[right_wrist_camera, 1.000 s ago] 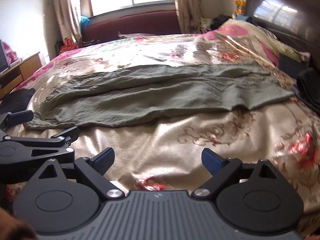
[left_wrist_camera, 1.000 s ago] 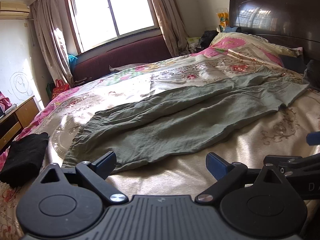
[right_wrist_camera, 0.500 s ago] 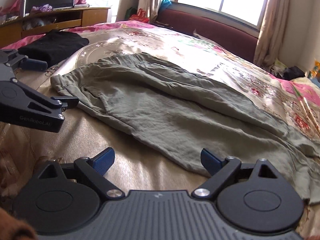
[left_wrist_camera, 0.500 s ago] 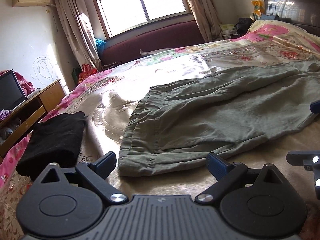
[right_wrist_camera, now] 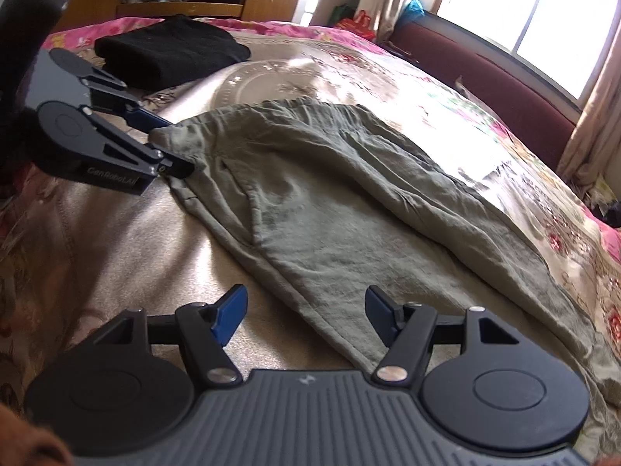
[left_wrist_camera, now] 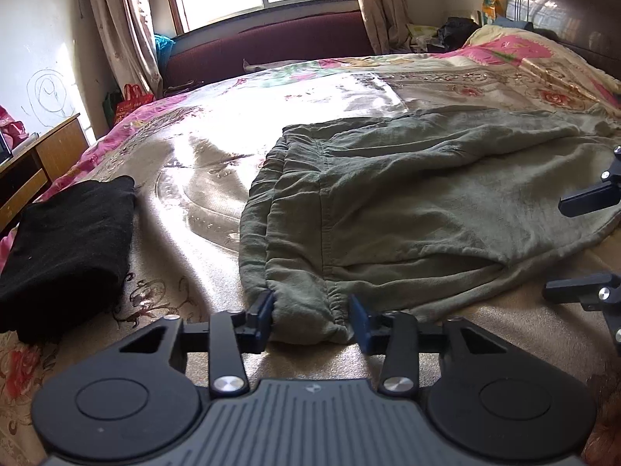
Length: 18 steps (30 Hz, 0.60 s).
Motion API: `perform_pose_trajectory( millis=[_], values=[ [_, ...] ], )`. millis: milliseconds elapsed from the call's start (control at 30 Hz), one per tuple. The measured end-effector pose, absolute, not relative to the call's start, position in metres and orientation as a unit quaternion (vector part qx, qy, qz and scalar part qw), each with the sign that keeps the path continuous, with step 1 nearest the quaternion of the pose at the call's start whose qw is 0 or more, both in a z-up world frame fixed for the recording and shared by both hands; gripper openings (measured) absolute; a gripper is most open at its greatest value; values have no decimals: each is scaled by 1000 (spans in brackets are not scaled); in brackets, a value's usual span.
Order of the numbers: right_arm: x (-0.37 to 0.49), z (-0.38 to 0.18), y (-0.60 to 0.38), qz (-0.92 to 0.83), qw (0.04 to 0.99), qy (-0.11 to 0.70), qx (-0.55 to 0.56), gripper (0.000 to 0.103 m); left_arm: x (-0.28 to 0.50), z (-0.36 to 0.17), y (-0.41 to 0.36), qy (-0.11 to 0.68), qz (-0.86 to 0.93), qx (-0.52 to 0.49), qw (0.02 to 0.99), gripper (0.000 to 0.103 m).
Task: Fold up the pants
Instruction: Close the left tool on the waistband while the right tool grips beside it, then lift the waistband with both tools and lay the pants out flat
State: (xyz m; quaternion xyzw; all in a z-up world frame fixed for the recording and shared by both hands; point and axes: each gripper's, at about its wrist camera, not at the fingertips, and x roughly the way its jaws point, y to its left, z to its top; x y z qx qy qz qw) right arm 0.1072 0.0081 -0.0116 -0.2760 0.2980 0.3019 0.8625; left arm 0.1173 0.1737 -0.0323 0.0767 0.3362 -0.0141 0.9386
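Observation:
Olive green pants (left_wrist_camera: 388, 194) lie flat on the bed, waistband toward me on the left, legs running off to the right; they also show in the right wrist view (right_wrist_camera: 330, 202). My left gripper (left_wrist_camera: 312, 316) is open, its blue pads on either side of the near waistband corner, cloth between them. It shows from the side in the right wrist view (right_wrist_camera: 170, 145), at that same corner. My right gripper (right_wrist_camera: 304, 308) is open just above the near edge of the pants, further along toward the legs. Its fingertips (left_wrist_camera: 582, 204) show at the right edge of the left wrist view.
A folded black garment (left_wrist_camera: 66, 244) lies on the bed left of the pants, also in the right wrist view (right_wrist_camera: 170, 52). The floral bedspread (left_wrist_camera: 186, 178) runs back to a maroon bench (left_wrist_camera: 271, 50) under the window. A wooden cabinet (right_wrist_camera: 186, 0) stands at the left, a dark headboard (left_wrist_camera: 562, 4) at the right.
Both grippers have swung left and come down to the pants. My left gripper has narrowed around the near waistband corner. My right gripper has moved close to the near edge.

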Motion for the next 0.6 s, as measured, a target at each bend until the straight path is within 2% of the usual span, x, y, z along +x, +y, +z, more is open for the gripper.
perform_pose_trajectory(
  millis=[133, 200, 233, 367, 600],
  values=[
    [113, -21, 29, 299, 858, 283, -308, 65, 121, -31, 185, 335, -2, 42, 941, 34],
    [123, -20, 35, 303, 857, 306, -284, 40, 120, -32, 188, 336, -7, 39, 941, 34],
    [129, -18, 35, 312, 853, 329, -259, 17, 119, -31, 189, 337, -11, 38, 941, 33],
    [126, -17, 44, 296, 858, 346, -240, 10, 114, -26, 198, 330, -22, 24, 944, 28],
    [99, -5, 69, 344, 842, 358, -212, 8, 103, -19, 223, 325, -10, 29, 945, 26]
  ],
)
